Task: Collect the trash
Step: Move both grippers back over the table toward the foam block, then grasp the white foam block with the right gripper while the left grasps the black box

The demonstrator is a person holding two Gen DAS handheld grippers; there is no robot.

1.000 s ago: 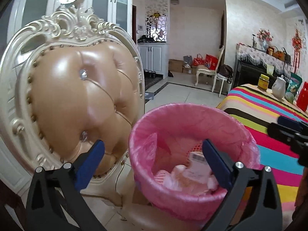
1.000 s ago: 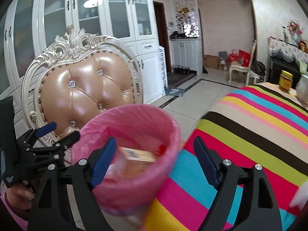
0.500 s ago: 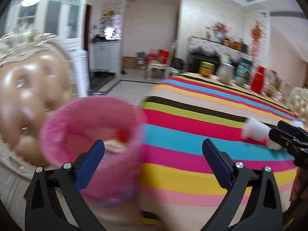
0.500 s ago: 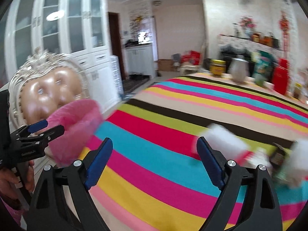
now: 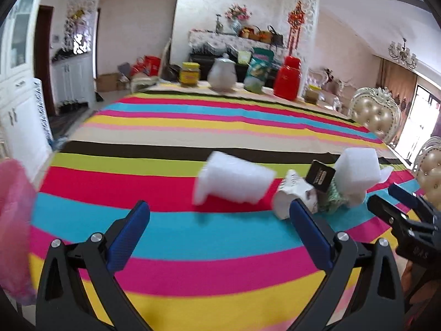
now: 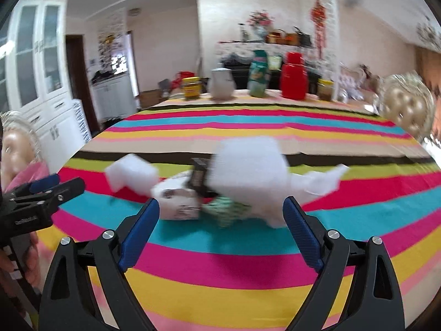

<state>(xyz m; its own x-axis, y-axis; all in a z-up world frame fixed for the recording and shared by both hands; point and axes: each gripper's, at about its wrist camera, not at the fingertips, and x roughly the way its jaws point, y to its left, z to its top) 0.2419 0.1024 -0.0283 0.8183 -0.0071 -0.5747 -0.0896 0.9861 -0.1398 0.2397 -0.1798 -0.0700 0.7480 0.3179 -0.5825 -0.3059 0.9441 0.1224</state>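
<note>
With both the left hand-held gripper and right hand-held gripper wide and empty, the right one's jaws having just been opening, approach the trash pile on the striped bench slowly, straddling one foam block squarely before closing.

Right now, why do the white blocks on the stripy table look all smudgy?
Left wrist view: mild motion blur softens the foam block, while the red canister stays fairly crisp. Right wrist view: heavier blur smears the big foam block and the chair. In both, the fisheye lens bends the tablecloth stripes.
</note>
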